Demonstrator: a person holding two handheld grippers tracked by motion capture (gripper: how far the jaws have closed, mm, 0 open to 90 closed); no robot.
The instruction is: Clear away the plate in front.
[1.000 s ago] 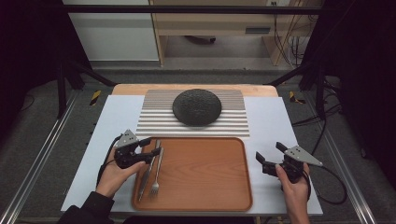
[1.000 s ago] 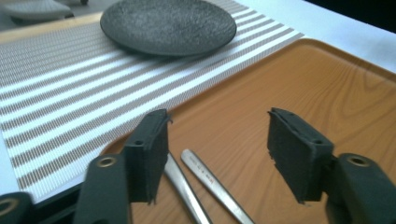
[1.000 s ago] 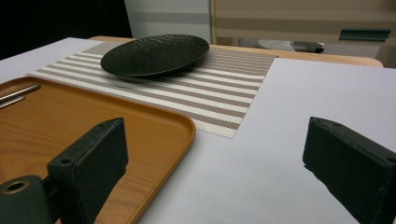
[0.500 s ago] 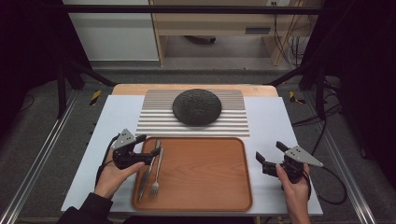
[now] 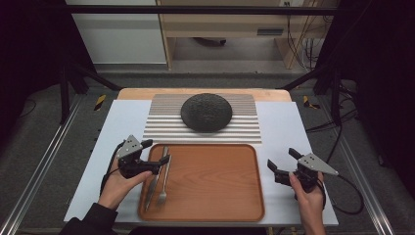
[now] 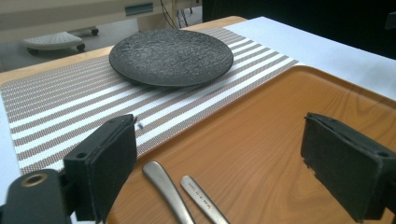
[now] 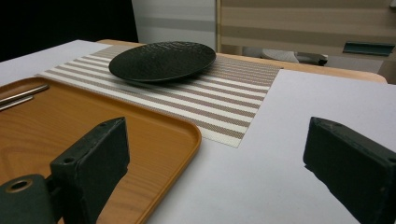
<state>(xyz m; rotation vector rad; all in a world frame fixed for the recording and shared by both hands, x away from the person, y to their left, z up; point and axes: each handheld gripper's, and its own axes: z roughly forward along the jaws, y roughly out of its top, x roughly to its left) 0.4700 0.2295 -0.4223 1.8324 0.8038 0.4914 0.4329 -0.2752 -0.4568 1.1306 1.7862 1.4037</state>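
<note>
left gripper: jaws just opened wide, nothing between them | fork and knife flat at tray left edge, under jaws | looks released, next pick likely | right gripper: spread, empty, beside tray

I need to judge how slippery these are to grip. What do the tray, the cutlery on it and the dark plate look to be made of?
Tray: orange-brown with printed-looking wood grain and a smooth sheen, probably laminate or plastic. Fork and the utensil beside it, likely a knife: brushed grey metal, probably stainless steel. Plate: matte black with a rough, pebbled surface, looks like stoneware, though textured melamine is possible.
</note>
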